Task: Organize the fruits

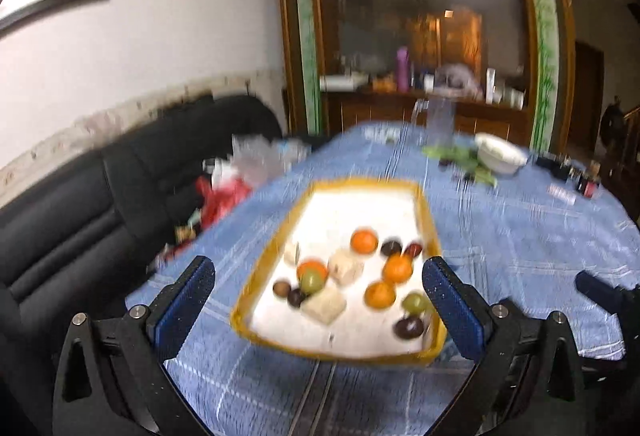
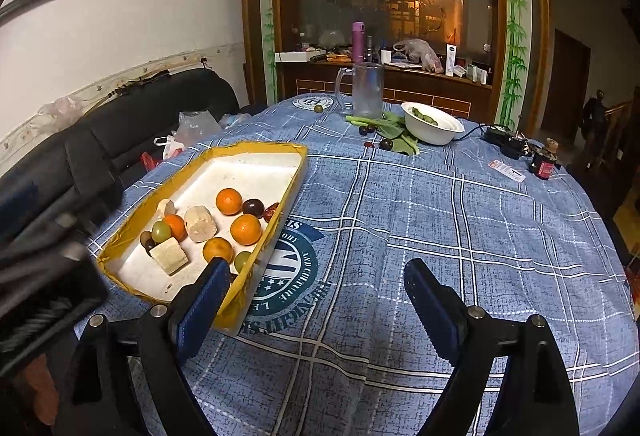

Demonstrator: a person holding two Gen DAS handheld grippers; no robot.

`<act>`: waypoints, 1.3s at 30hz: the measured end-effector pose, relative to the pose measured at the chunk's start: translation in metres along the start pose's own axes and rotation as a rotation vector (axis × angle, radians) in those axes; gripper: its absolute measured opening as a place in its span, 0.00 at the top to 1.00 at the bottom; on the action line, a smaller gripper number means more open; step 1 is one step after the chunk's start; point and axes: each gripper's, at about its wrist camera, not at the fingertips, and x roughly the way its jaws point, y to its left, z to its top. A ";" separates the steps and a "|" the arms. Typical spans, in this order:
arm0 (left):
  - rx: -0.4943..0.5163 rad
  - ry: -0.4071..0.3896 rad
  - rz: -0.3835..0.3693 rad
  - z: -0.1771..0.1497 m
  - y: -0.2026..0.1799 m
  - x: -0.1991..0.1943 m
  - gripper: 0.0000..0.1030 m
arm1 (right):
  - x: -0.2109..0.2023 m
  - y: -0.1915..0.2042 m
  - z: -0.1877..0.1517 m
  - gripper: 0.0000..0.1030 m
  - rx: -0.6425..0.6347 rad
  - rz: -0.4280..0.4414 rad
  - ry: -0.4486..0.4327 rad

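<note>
Both grippers wide open over the table, fruit all sitting in the tray

The left gripper [image 1: 318, 276] hangs above the near end of the yellow-rimmed tray [image 2: 192, 166], jaws spread with nothing between the pads. The right gripper [image 2: 316, 286] is just beside the tray over the blue checked tablecloth [image 2: 460, 220], also spread and empty. In the tray: four oranges [image 2: 229, 201], two green grapes [image 2: 161, 231], some dark plums [image 2: 253, 207] and pale chunks [image 2: 200, 223]. A few more plums lie by the white bowl [image 2: 434, 126], behind a glass mug [image 2: 366, 89].
</note>
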 end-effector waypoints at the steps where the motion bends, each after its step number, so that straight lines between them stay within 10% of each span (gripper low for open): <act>1: -0.006 0.020 0.000 -0.002 0.002 0.003 0.00 | 0.001 0.000 0.000 0.11 -0.001 0.002 0.002; 12: -0.068 0.131 -0.173 -0.008 0.009 0.023 0.00 | 0.011 0.015 -0.004 0.10 -0.046 0.004 0.037; 39: -0.087 0.265 -0.114 -0.019 0.013 0.049 0.00 | 0.026 0.029 -0.011 0.09 -0.077 0.009 0.084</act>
